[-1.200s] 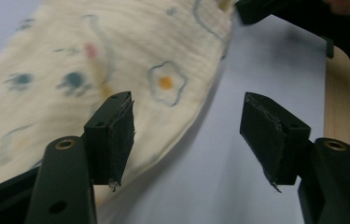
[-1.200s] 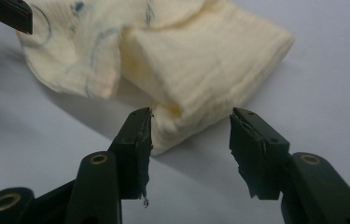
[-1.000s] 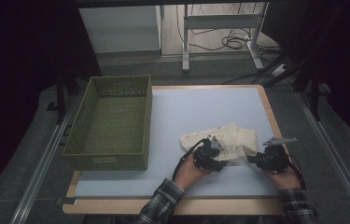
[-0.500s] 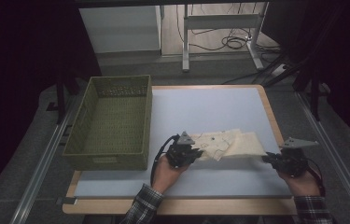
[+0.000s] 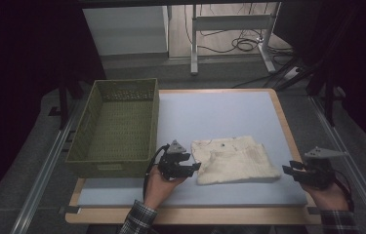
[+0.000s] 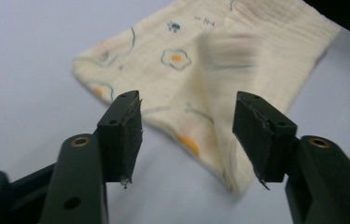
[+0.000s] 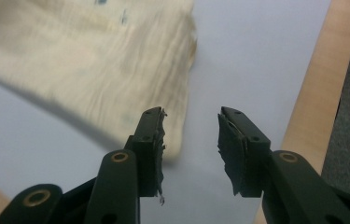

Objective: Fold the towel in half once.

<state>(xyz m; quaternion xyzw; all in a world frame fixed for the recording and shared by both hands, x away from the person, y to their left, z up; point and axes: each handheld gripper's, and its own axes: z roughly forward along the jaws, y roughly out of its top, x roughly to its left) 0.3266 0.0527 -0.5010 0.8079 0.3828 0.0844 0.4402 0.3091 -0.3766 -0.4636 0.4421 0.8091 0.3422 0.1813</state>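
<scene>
Two grippers let go of a folded cloth.
Both sets of jaws have just been opening and stand spread, nothing pinched: left gripper at the cloth's near-left corner, right gripper just off its right edge. Next, likely another fold or a regrasp toward the basket; bare tabletop lies beyond.

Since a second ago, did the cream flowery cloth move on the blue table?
Yes. The cream flowery cloth was crumpled nearer the table's right wooden edge; it now lies spread flatter, reaching further left toward the green woven basket.
</scene>
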